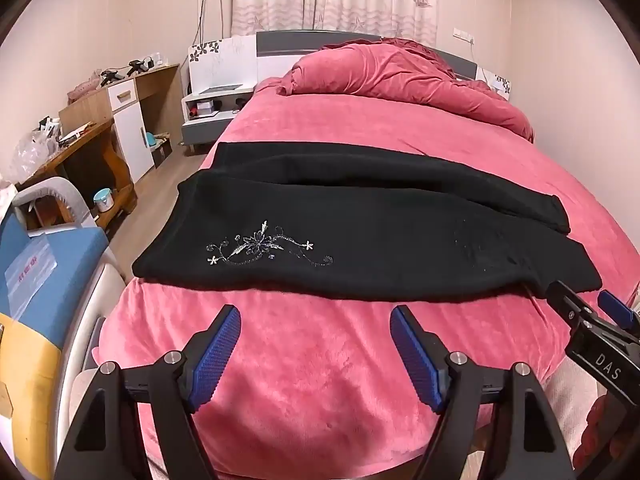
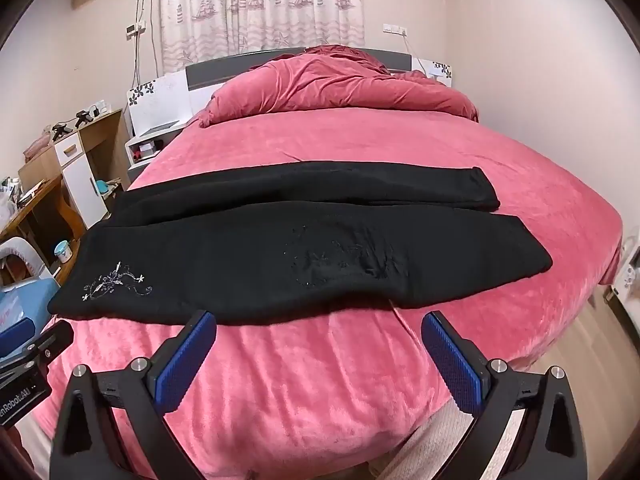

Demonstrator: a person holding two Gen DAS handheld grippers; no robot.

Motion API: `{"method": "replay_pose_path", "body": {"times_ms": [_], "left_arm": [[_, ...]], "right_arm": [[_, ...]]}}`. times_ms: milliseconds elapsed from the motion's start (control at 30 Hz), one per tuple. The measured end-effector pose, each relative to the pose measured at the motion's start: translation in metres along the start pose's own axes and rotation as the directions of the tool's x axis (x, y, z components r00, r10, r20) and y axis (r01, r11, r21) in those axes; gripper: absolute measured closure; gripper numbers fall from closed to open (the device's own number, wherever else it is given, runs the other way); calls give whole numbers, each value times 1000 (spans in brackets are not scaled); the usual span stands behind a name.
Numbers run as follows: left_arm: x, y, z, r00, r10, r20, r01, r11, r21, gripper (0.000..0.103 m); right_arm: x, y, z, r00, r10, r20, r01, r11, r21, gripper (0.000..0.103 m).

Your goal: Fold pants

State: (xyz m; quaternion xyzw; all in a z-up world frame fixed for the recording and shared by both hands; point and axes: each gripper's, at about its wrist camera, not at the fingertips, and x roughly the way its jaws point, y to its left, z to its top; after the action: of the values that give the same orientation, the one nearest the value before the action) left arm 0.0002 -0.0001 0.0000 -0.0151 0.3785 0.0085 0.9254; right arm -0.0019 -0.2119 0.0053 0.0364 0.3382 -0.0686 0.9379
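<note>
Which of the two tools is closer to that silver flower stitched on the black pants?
Left. The left tool hangs open just short of the silver flower. The right tool is open farther along the pants, toward the leg ends.

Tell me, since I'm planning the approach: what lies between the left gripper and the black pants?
Only bare pink fleece blanket lies between the open left gripper and the black embroidered pants, as the left wrist view shows.

Black pants (image 1: 360,236) lie spread across the pink bed (image 1: 320,360), silver flower embroidery (image 1: 264,250) toward nine o'clock. The left hand-held gripper (image 1: 316,354) hovers at six o'clock, jaws wide, empty. The right hand-held gripper (image 1: 588,308) sits at four o'clock.
</note>
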Motion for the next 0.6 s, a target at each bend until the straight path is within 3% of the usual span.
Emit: {"method": "replay_pose_path", "body": {"times_ms": [600], "left_arm": [[8,4,-6,1000,-11,-6,11,1000,-20,24]], "right_arm": [[4,0,-2,1000,-4,-16,4,1000,-1,0]]}}
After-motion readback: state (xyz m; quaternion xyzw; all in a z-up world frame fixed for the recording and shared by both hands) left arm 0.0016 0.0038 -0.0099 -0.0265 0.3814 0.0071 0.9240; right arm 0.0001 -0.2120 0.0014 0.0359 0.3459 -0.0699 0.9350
